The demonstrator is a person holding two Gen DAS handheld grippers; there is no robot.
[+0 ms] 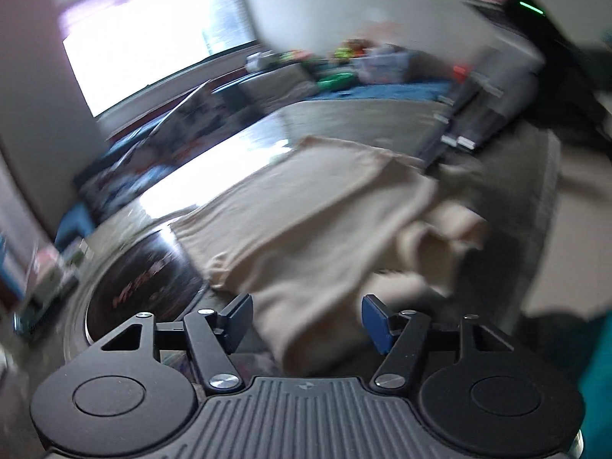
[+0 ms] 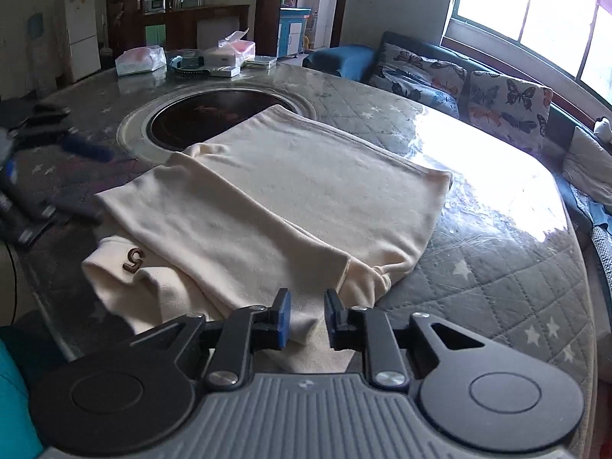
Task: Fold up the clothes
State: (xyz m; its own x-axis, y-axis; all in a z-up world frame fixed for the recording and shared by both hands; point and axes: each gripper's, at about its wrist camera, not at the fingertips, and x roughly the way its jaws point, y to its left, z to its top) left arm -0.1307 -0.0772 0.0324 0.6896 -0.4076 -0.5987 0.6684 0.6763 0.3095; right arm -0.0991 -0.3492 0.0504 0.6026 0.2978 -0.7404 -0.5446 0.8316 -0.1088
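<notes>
A cream garment lies partly folded on the glass-topped table, with a brown "5" patch on the layer nearest the front left. My right gripper is open, its blue pads over the garment's near edge, holding nothing. In the blurred left wrist view the same cream garment lies ahead, bunched on its right side. My left gripper is open wide above the cloth's near end. The right gripper shows at the upper right there, beyond the garment.
A round dark inset sits in the table behind the garment. Boxes and bags stand at the table's far edge. A sofa with butterfly cushions runs along the right under a window. Dark items lie at the table's left.
</notes>
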